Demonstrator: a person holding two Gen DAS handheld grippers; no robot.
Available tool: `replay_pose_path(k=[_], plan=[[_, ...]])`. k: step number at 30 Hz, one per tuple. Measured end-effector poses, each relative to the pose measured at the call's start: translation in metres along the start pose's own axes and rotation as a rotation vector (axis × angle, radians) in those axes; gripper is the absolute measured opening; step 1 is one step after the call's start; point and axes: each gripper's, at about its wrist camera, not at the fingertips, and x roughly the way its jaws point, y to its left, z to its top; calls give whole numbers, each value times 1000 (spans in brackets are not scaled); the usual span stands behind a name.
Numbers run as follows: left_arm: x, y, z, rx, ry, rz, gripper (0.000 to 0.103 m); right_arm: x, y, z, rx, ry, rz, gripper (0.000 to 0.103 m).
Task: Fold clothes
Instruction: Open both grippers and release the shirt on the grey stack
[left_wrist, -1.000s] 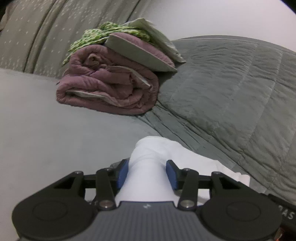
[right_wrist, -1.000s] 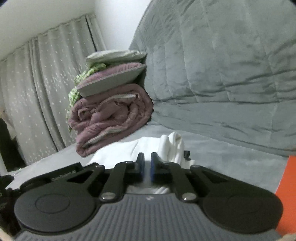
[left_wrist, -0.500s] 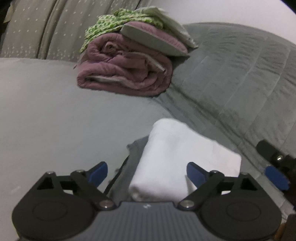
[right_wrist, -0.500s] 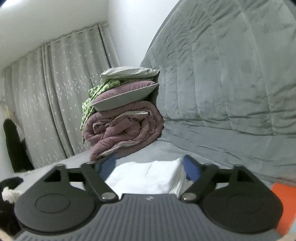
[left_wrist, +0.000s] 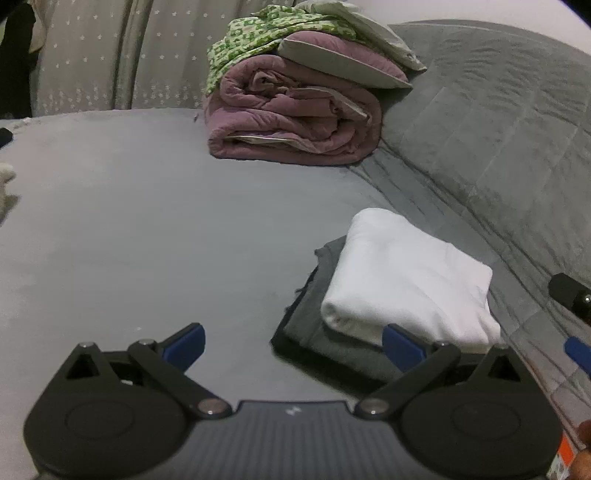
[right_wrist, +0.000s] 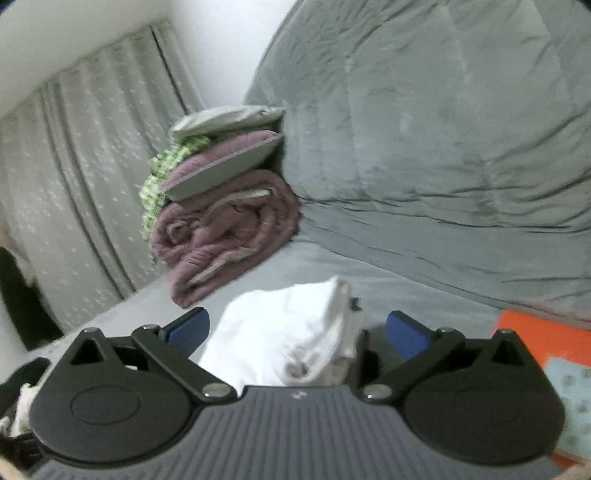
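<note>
Since a second ago both grippers have let go of the white garment (left_wrist: 406, 280) and drawn back from it. Before, the left gripper (left_wrist: 293, 345) was clamped on its near end and the right gripper (right_wrist: 297, 332) was pinched on its edge; now the jaws of both stand wide apart and hold nothing.

The white garment lies on the bed (left_wrist: 147, 229) as a compact folded bundle, on top of a darker grey folded piece (left_wrist: 317, 325). Together they make a small stack close to the quilted grey cover (left_wrist: 498, 129). In the right wrist view the bundle sits just ahead of the open jaws, and its near edge looks a little loose and uneven, though the picture is blurred there.

I judge that the step in hand is the release and withdrawal after the fold was laid down. To do it well, the person should pull each gripper straight back and slightly up, so that no finger catches a layer and opens the fold again. The jaws should stay apart until they are well clear of the cloth. If the loose edge needs tidying, a light press from above is safer than a new pinch.

The rolled purple blanket (left_wrist: 295, 122) stands well apart.
</note>
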Motion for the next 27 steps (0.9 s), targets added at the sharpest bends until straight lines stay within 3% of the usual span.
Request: replay_pose_path(k=[12, 19, 27], plan=[[-79, -8, -4, 91, 31, 80, 102, -73, 35, 16, -69, 98, -61, 103], [-134, -5, -14, 134, 40, 124, 102, -124, 63, 18, -99, 96, -62, 103], [-187, 13, -30, 112, 45, 111, 102, -174, 94, 6, -149, 95, -36, 103]])
